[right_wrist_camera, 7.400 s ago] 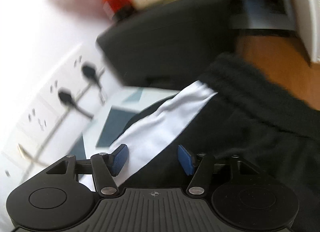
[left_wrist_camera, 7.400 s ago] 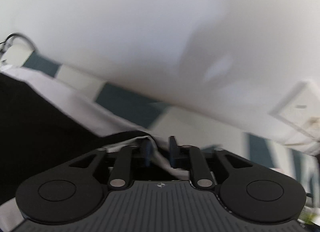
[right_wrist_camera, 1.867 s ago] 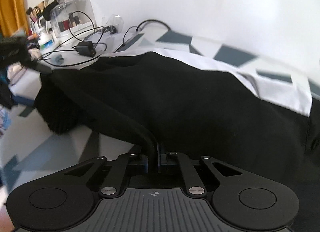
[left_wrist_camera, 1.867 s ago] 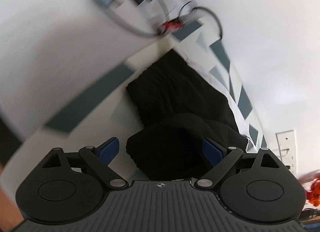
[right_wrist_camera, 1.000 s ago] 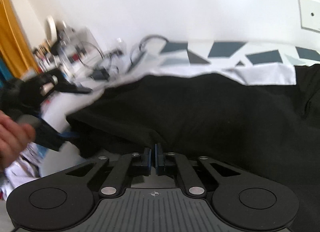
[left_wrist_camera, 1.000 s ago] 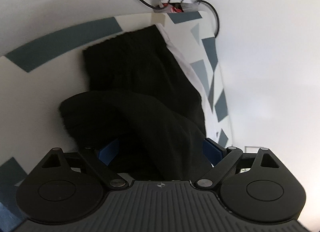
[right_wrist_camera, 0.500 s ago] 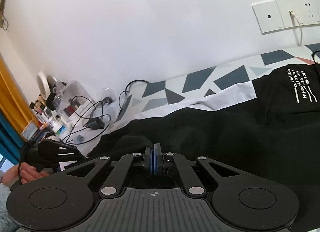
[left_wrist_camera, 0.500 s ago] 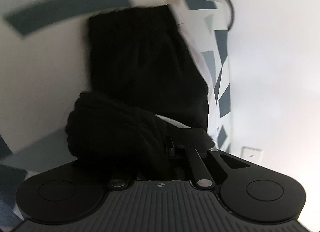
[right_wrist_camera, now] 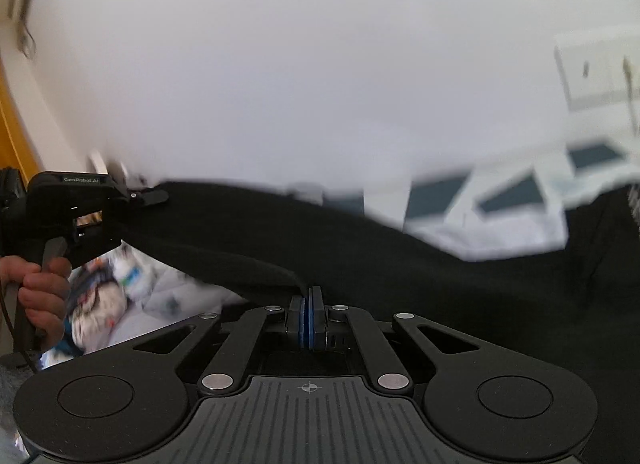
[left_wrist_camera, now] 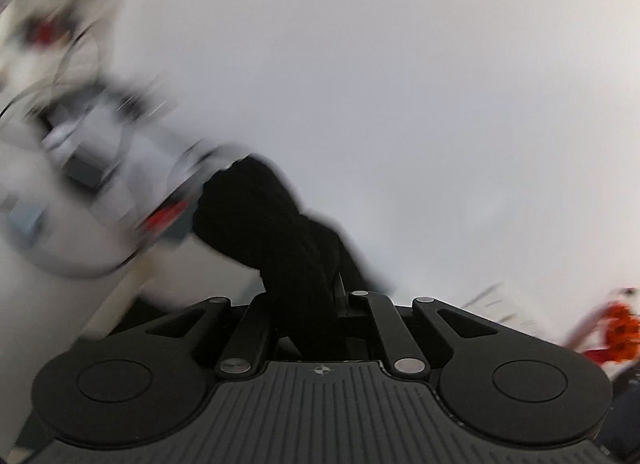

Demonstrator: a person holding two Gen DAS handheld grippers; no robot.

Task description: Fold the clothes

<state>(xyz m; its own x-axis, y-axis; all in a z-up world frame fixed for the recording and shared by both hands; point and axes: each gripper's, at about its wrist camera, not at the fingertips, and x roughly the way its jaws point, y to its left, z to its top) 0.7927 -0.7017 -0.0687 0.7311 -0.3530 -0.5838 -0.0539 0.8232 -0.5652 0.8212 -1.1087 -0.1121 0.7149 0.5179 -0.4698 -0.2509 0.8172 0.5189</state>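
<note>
A black garment (right_wrist_camera: 400, 284) with a white panel (right_wrist_camera: 500, 236) hangs stretched between both grippers above a patterned surface (right_wrist_camera: 436, 192). My right gripper (right_wrist_camera: 307, 316) is shut, its blue pads pinching the garment's thin lower edge. In the right wrist view my left gripper (right_wrist_camera: 154, 197) is at the far left, held by a hand (right_wrist_camera: 40, 284) and clamped on the garment's other end. In the left wrist view the left gripper (left_wrist_camera: 320, 300) is shut on a bunched fold of the black garment (left_wrist_camera: 260, 220), which hides its fingertips.
A white wall fills the background of both views. Blurred cables and small items (left_wrist_camera: 80, 152) lie at the left, with an orange-red object (left_wrist_camera: 618, 328) at the right edge. A wall socket (right_wrist_camera: 600, 72) is at the upper right, an orange curtain (right_wrist_camera: 16, 136) at the left, and mixed clutter (right_wrist_camera: 104, 304) lower down.
The left gripper closed on the black garment's bunched end, then rose and rolled, lifting that end off the surface. The right gripper stayed shut on its edge and shifted slightly.
</note>
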